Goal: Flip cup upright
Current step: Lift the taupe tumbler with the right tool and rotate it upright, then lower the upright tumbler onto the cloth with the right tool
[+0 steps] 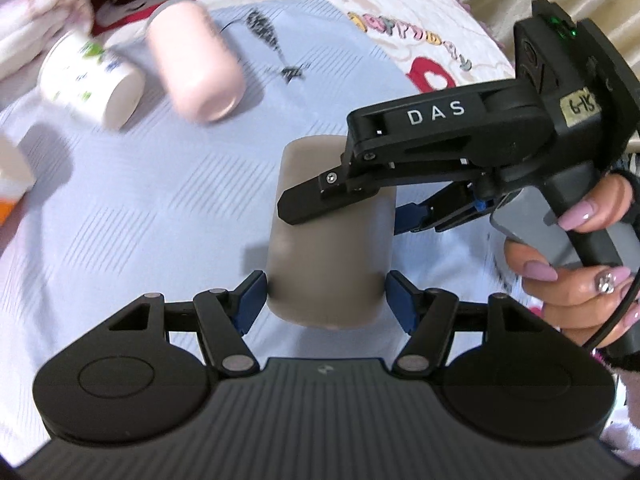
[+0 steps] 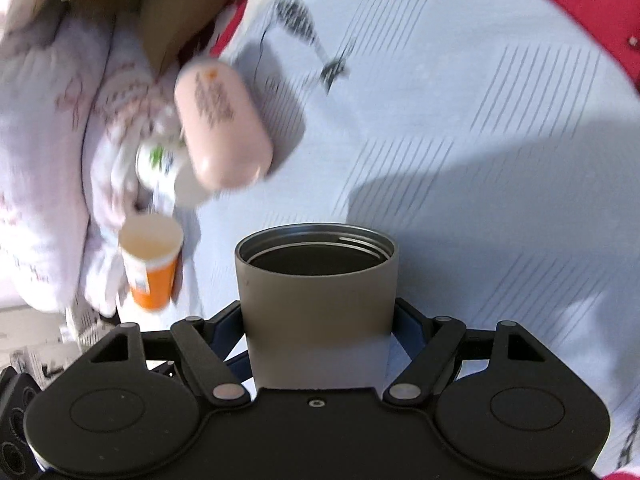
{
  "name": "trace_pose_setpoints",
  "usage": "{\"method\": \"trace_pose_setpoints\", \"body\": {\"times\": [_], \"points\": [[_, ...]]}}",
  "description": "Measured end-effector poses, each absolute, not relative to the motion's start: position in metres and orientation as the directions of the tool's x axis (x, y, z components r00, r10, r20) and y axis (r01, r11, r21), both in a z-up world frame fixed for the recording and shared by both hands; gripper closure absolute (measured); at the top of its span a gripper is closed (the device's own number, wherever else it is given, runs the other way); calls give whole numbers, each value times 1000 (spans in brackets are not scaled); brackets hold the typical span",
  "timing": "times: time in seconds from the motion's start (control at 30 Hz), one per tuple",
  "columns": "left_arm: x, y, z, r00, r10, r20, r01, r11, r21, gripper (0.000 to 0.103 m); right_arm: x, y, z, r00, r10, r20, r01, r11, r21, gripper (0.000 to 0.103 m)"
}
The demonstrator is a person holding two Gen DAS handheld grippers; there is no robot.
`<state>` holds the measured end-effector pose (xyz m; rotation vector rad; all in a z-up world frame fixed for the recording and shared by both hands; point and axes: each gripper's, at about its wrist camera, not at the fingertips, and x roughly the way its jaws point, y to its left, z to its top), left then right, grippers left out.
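Note:
A taupe-grey cup [image 1: 328, 240] stands on the light blue cloth [image 1: 160, 220]. In the right wrist view its open mouth [image 2: 316, 252] faces up, showing a dark threaded inside. My right gripper [image 1: 344, 212] comes in from the right and is shut on the cup's body; its fingers [image 2: 412, 328] flank the cup's sides. My left gripper [image 1: 326, 300] is open, its blue pads [image 1: 250, 300] either side of the cup's lower part with a small gap on the right; whether the left pad touches is unclear.
A pink cup [image 1: 196, 64] and a white printed cup [image 1: 92, 80] lie on their sides at the back left. An orange and white cup [image 2: 150, 260] stands upright to the left. Folded bedding [image 2: 48, 160] and a cardboard box [image 2: 172, 8] lie beyond.

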<state>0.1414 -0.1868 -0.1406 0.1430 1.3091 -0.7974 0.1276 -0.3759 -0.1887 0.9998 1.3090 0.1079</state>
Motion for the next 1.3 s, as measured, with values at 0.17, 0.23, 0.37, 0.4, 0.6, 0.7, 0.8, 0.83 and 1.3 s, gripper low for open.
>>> {"method": "trace_pose_setpoints", "body": {"times": [0.17,0.23,0.37,0.4,0.6,0.7,0.8,0.83,1.3], "points": [[125,-157,-141,35,-419,-907,566,757,-328,39,119,-342,-189,260,615,-744,405,630,663,21],[122,-149,-142,33,-429,-903,553,760,-341,39,117,-333,-190,249,619,-745,398,635,662,21],[117,-143,-145,57,-452,-890,576,743,-340,39,120,-324,-187,235,605,-761,388,659,644,21],[117,-142,-145,59,-457,-888,577,741,-343,39,120,-324,-187,234,602,-763,390,661,641,21],[116,-135,-144,83,-493,-866,577,732,-361,38,121,-322,-189,255,592,-764,397,657,641,21],[106,-128,-141,116,-506,-855,591,727,-350,38,119,-320,-186,272,585,-764,359,675,645,21],[93,-124,-139,191,-511,-838,614,728,-304,38,118,-311,-173,311,567,-763,257,723,641,22],[89,-122,-138,222,-516,-827,621,729,-288,38,117,-307,-167,333,555,-762,207,746,633,22],[70,-100,-146,612,-513,-602,594,800,-78,39,126,-255,-125,600,470,-647,-289,882,373,22]]}}
